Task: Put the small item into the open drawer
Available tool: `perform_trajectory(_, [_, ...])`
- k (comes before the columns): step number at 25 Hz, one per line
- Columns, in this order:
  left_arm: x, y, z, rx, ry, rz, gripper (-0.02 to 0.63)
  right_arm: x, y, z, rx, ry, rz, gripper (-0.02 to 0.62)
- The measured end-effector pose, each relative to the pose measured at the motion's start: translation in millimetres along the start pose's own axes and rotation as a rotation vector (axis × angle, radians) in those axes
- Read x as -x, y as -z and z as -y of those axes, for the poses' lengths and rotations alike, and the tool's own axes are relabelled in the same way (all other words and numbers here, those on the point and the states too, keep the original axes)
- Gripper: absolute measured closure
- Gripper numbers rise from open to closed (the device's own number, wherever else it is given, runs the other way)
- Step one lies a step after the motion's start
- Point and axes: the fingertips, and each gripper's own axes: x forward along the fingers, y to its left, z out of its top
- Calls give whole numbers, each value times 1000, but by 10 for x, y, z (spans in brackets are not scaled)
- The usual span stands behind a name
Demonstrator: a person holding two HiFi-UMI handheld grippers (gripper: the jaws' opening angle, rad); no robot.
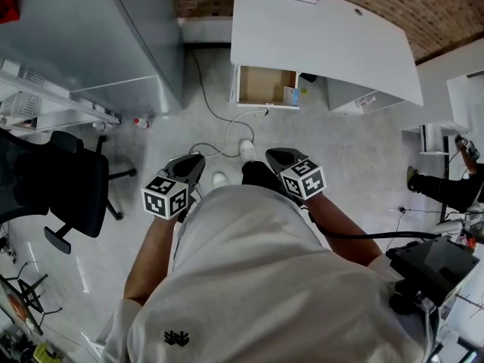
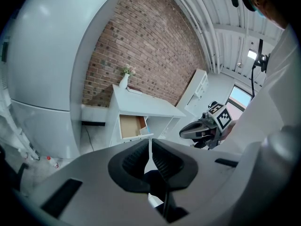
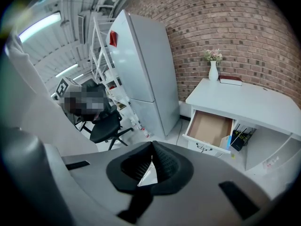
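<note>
Near the person's waist, the left gripper (image 2: 150, 146) and right gripper (image 3: 152, 150) hover with jaws pressed together, nothing between them. Farther off, the drawer (image 1: 262, 86) stands open under the desk's (image 1: 325, 36) left end, with a small box (image 1: 290, 95) in its right corner.
</note>
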Motion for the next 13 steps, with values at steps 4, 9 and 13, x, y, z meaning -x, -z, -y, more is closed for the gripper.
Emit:
perform_trajectory(4, [-51,-34,5,-2,3,-4,569,2,-21,61,-4,3,3,566])
perform_trajectory(9, [-151,-89,-9,-2,5,-10,569,-8,-27,160,-10,3,-1,566])
perform_trajectory(13, [-249,-154,-24,-4,9,-11,569,-35,-48,266,-15,3,-3,566])
